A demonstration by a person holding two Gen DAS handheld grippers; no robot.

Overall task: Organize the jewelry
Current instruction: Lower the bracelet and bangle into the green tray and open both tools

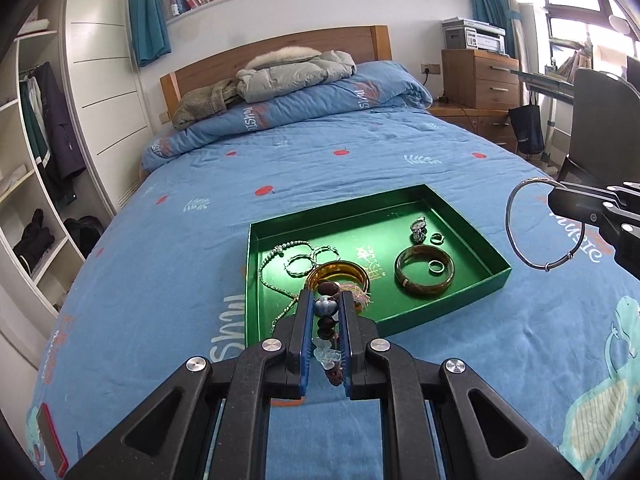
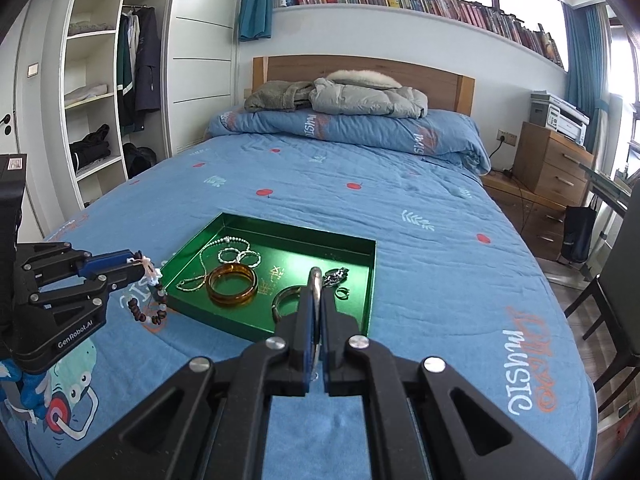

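Observation:
A green tray lies on the blue bed. It holds an amber bangle, a dark green bangle, a pearl necklace, a chain, rings and a small watch. My left gripper is shut on a beaded bracelet of brown and clear beads, held just above the tray's near left edge. My right gripper is shut on a thin silver bangle, held in the air to the right of the tray.
A folded quilt and jackets lie at the head of the bed. A wardrobe stands left, a wooden drawer unit with a printer right. A dark chair stands by the bed's right side. A red object lies at the bed's near left.

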